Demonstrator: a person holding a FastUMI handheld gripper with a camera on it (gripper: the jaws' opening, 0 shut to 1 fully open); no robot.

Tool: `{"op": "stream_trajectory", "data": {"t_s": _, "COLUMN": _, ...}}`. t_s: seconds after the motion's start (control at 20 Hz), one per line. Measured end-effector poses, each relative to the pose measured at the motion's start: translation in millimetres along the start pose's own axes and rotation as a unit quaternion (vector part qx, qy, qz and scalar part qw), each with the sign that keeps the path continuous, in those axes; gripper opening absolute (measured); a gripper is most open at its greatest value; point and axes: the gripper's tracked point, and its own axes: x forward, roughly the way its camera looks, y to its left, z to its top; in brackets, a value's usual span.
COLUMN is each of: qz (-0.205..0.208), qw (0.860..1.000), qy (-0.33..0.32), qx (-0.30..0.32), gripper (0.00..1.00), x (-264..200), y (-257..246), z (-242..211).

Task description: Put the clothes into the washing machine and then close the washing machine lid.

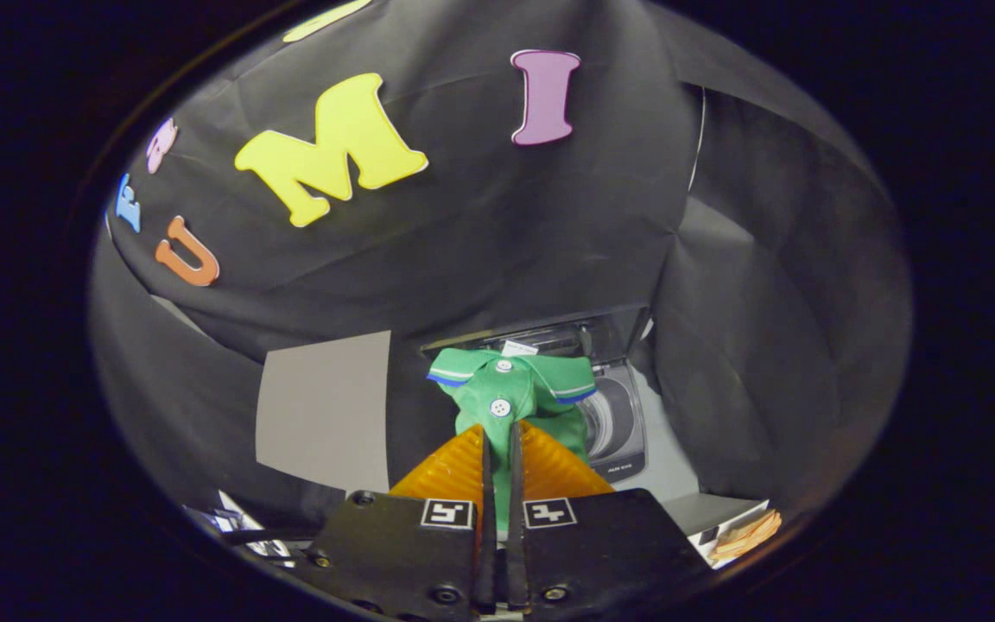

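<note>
The gripper (498, 453), jaws pinching the green polo shirt with blue-and-white collar trim (510, 393), is carrying it just near of the grey, open-lidded washing machine (614, 428). Loading and lid closing are remaining.

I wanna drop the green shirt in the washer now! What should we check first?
1. Grip: the gripper has both fingers pinched on the green shirt: ok.
2. Lid: the washing machine stands open, its drum showing: ok.
3. Shirt over the opening: it hangs in front of the machine, but whether it is right above the drum: cannot tell.
4. Drum has room: the shirt hides part of the inside: cannot tell.
5. Shirt hanging free, not snagged on the machine: cannot tell.
</note>
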Motion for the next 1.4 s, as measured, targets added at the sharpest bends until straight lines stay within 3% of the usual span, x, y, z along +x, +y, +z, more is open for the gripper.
{"op": "stream_trajectory", "data": {"t_s": 0.7, "qz": 0.019, "qw": 0.997, "qy": 0.067, "qx": -0.012, "gripper": 0.08, "x": 138, "y": -25, "z": -46}}
{"op": "stream_trajectory", "data": {"t_s": 1.4, "qz": 0.014, "qw": 0.999, "qy": 0.004, "qx": -0.038, "gripper": 0.08, "x": 278, "y": -70, "z": -96}}
